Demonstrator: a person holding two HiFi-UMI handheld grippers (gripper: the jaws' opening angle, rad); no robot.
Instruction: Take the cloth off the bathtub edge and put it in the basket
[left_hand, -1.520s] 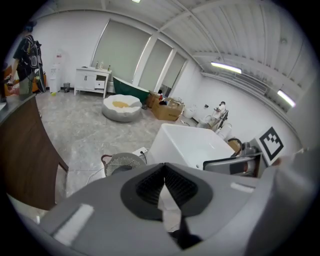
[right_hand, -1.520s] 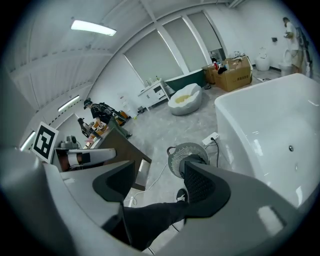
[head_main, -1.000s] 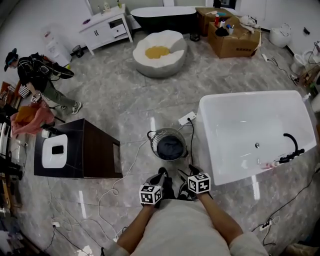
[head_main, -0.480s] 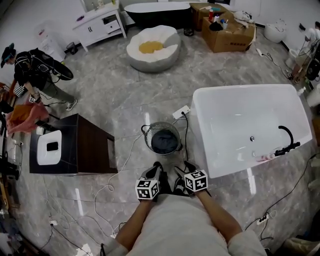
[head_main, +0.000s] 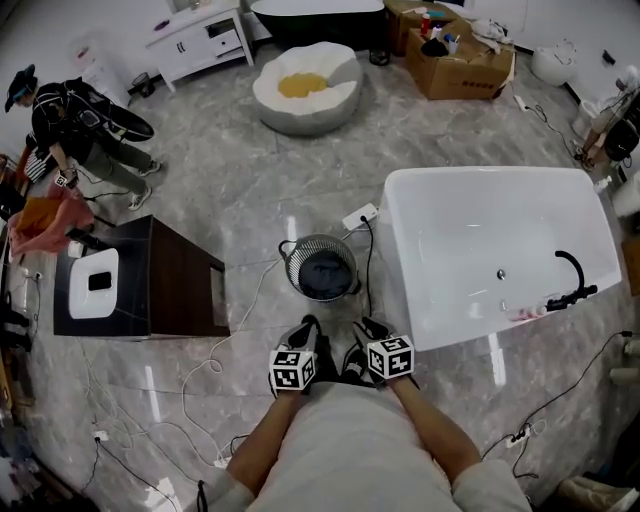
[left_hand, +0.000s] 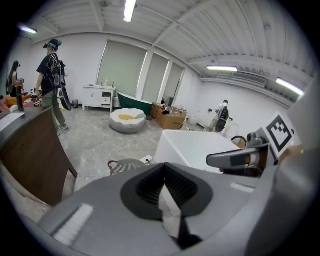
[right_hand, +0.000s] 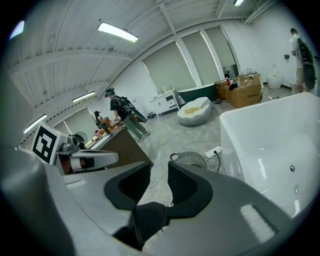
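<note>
Near basket (head_main: 345, 252), left gripper (left_hand: 164, 166) jaws together.

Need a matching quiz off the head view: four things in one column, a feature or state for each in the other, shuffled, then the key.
Things:
1 basket
2 bathtub
3 beanbag
4 cardboard box

Features:
A yellow centre
B black faucet at one end
C dark cloth inside
D open top, odds and ends inside

Pairs: 1-C, 2-B, 3-A, 4-D
</note>
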